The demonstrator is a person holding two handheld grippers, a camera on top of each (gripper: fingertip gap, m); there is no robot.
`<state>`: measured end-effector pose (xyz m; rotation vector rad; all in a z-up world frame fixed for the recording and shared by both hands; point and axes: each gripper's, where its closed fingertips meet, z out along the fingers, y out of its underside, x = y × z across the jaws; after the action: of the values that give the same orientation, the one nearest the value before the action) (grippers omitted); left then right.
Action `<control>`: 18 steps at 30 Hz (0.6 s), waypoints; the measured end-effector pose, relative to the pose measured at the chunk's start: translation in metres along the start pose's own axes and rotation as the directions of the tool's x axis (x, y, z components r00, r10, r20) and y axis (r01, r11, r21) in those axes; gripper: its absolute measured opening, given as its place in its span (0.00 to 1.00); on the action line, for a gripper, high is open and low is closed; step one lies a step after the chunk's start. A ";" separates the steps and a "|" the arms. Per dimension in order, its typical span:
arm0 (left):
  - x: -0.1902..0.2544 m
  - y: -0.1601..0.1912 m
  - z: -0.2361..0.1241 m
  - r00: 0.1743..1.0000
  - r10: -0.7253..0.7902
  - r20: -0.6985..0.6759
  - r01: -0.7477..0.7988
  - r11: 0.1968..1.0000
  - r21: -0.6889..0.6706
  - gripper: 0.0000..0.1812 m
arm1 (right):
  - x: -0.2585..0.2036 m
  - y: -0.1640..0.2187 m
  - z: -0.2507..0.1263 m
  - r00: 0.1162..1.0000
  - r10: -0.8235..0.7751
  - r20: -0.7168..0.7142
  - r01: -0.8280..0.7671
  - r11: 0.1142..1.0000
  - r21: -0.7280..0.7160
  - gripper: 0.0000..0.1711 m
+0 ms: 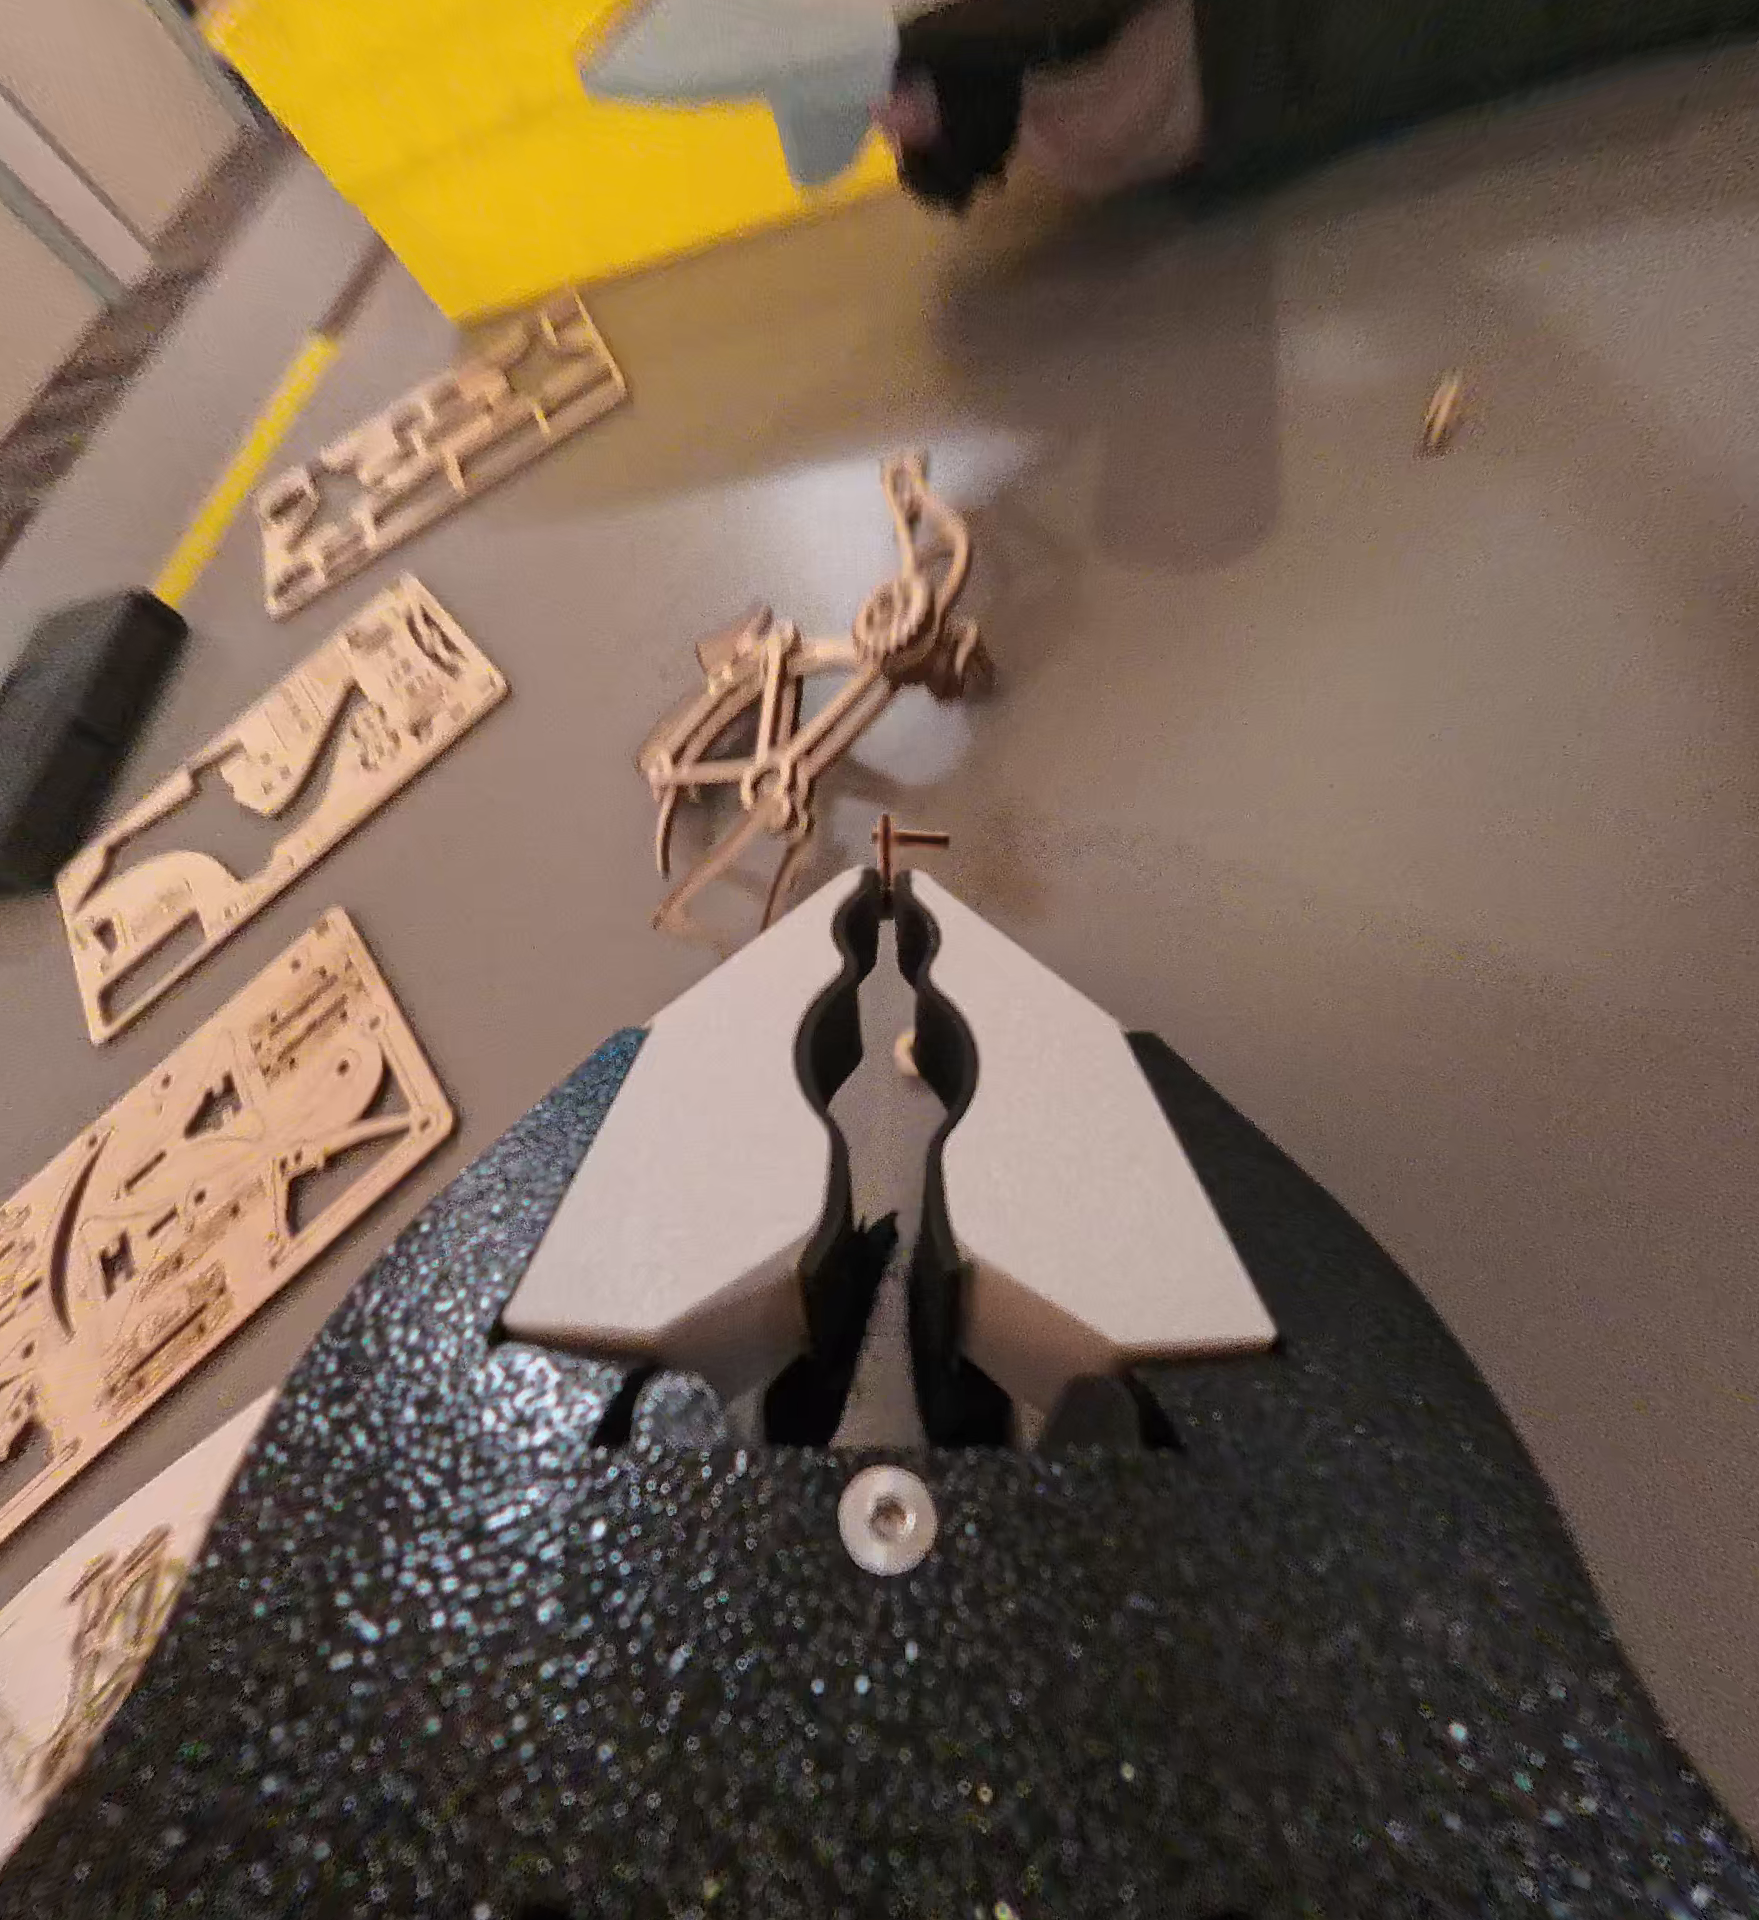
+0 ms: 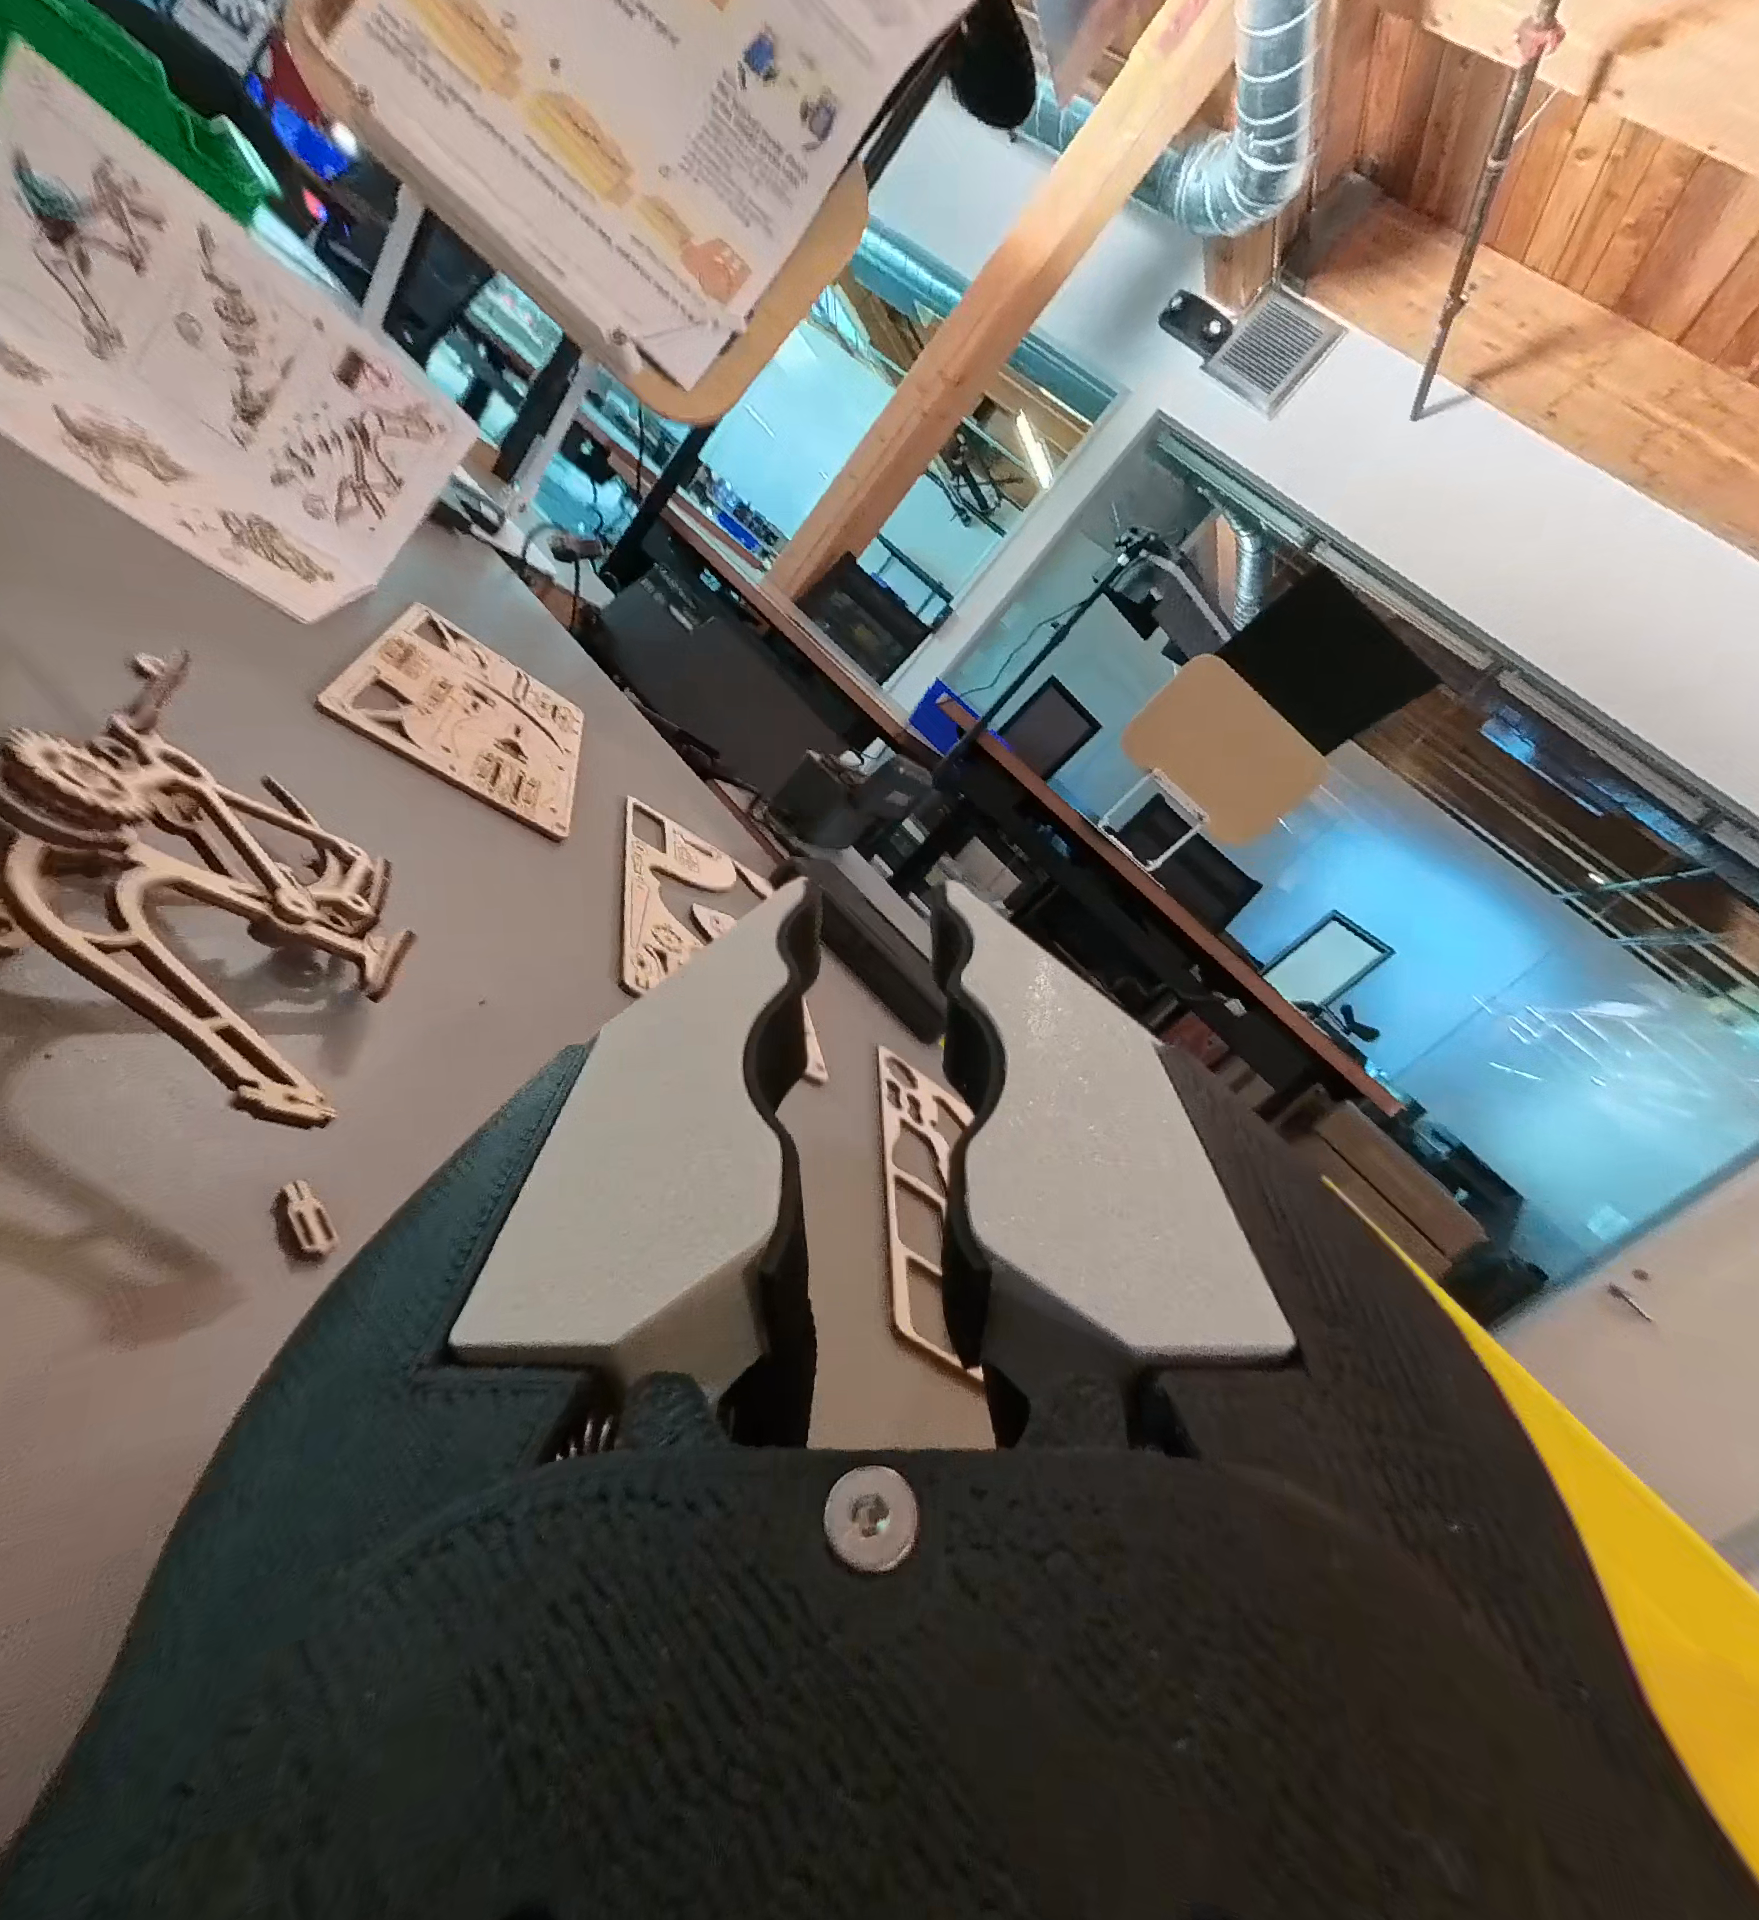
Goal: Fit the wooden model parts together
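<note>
Grey tabletop lies bare across the right half of the left wrist view. Along the left edge, three cut wooden sheets lie flat in a row, with a black block beside them and a yellow box at upper left. At centre stands the partly built wooden model. Left gripper is clenched on a small wooden pin piece, just below the model. In the right wrist view, the right gripper is released and holds nothing, the model at left and a loose small part lower left; the table edge runs past its tips.
</note>
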<state>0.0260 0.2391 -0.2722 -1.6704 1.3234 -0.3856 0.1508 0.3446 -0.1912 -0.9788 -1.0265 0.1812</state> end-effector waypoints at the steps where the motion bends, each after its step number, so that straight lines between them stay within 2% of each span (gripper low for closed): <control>1: 0.002 -0.014 -0.004 0.999 -0.041 -0.013 0.042 0.997 0.067 0.00 | -0.004 -0.006 -0.001 0.999 0.034 0.036 -0.035 0.999 0.020 0.11; 3: 0.013 -0.040 -0.013 0.979 -0.161 -0.126 0.182 0.967 0.180 0.00 | -0.032 -0.025 -0.004 0.962 0.136 0.236 -0.149 0.988 0.040 0.11; 4: 0.018 -0.049 -0.017 0.959 -0.211 -0.191 0.251 0.943 0.217 0.00 | -0.049 -0.038 -0.008 0.915 0.179 0.362 -0.209 0.977 0.044 0.12; 6: 0.025 -0.057 -0.022 0.911 -0.290 -0.294 0.361 0.905 0.226 0.00 | -0.079 -0.068 -0.020 0.802 0.202 0.562 -0.277 0.960 0.051 0.13; 7: 0.026 -0.056 -0.021 0.885 -0.334 -0.323 0.410 0.889 0.205 0.00 | -0.090 -0.080 -0.026 0.765 0.181 0.618 -0.275 0.960 0.060 0.13; 10: 0.032 -0.060 -0.022 0.785 -0.441 -0.435 0.550 0.819 0.163 0.00 | -0.112 -0.098 -0.036 0.743 0.052 0.667 -0.175 0.977 0.119 0.15; 14: 0.043 -0.065 -0.025 0.659 -0.504 -0.558 0.653 0.751 0.093 0.00 | -0.135 -0.098 -0.040 0.725 -0.070 0.685 -0.043 0.988 0.146 0.17; 18: 0.051 -0.059 -0.020 0.626 -0.528 -0.573 0.660 0.751 0.029 0.00 | -0.149 -0.104 -0.042 0.711 -0.114 0.694 -0.018 0.984 0.180 0.16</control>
<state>0.0650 0.1832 -0.2292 -1.8304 0.9748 -1.4580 0.0717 0.1773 -0.2140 -0.7169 -1.7093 0.6318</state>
